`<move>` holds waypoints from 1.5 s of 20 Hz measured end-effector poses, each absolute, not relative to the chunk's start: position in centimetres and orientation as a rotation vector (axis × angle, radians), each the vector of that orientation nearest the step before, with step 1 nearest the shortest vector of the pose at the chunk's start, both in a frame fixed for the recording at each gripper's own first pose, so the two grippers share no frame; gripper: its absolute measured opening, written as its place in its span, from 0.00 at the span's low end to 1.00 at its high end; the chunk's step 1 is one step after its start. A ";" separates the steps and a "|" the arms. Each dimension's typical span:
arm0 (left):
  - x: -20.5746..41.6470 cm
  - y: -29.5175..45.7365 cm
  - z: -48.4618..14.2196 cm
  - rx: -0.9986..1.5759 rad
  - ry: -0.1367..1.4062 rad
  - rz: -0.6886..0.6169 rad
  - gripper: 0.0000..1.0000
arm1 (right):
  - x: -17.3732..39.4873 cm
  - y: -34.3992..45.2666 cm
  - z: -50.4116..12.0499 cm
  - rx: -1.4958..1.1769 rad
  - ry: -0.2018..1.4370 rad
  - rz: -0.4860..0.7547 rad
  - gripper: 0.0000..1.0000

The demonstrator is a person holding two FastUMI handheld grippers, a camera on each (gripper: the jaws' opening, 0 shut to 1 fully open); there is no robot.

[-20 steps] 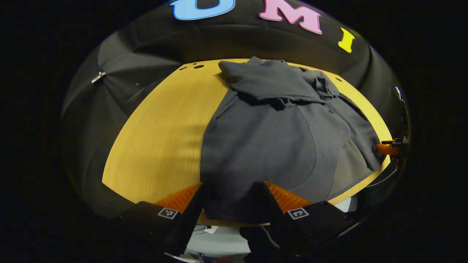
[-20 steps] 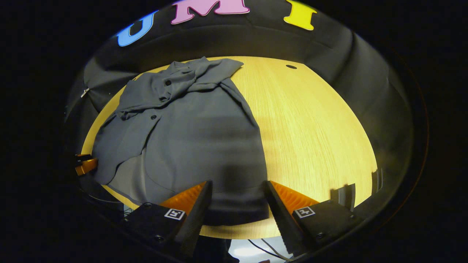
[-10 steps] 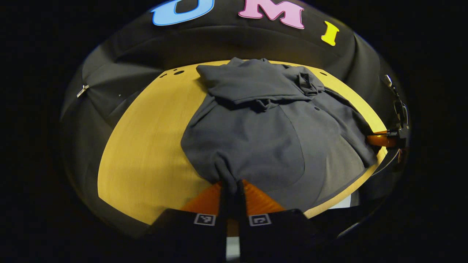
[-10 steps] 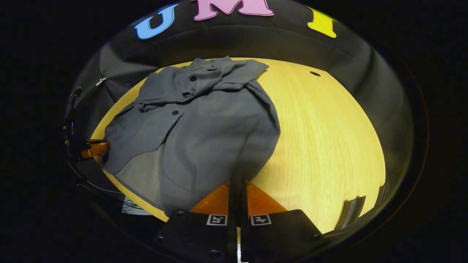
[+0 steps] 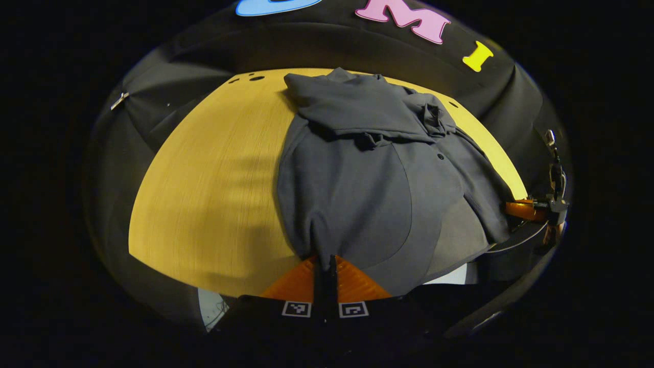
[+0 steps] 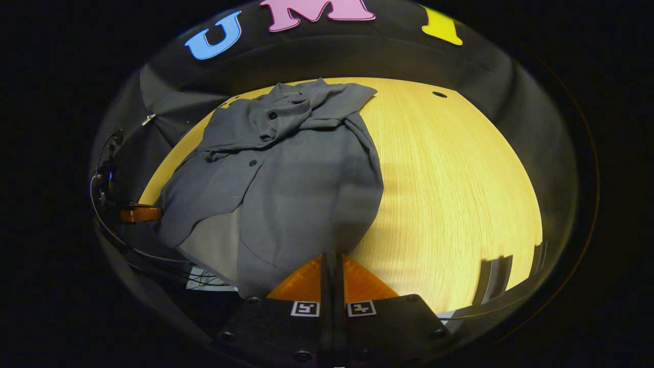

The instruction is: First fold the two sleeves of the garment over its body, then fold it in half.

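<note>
A dark grey buttoned shirt [image 5: 368, 179] lies on the yellow wooden table [image 5: 204, 179], its sleeves bunched over the body at the far, collar end [image 5: 357, 107]. My left gripper [image 5: 325, 261] is shut on the near hem corner, and the cloth gathers into a pleat at its fingertips. In the right gripper view the same shirt [image 6: 301, 174] spreads left of centre, and my right gripper [image 6: 332, 258] is shut on the other hem corner. Each gripper shows at the other view's edge, the right gripper [image 5: 521, 209] and the left gripper [image 6: 140, 213], both at the hem.
The table's [image 6: 460, 194] front edge runs just under both grippers, with a light floor and cables [image 6: 204, 278] below it. Small holes [image 5: 255, 78] mark the far edge of the tabletop. A metal clip [image 5: 120, 100] hangs on the black wall cloth.
Both grippers went from open around the hem to shut on it. Since then they have shifted slightly, and the hem corners are drawn up into pleats.
</note>
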State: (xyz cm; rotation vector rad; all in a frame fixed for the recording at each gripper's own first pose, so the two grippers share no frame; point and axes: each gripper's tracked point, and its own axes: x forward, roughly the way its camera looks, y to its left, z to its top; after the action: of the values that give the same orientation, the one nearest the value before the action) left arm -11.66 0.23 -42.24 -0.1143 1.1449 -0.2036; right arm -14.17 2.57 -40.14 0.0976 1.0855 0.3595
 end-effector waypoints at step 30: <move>18.8 0.1 -26.1 -0.283 0.681 -0.175 0.05 | 10.7 4.5 -24.7 0.264 0.595 0.321 0.05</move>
State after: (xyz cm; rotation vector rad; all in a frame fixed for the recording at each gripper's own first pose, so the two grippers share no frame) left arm 18.77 0.11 -26.12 -0.2833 0.6808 -0.1746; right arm 10.75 4.47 -24.70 0.2644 0.5946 0.3214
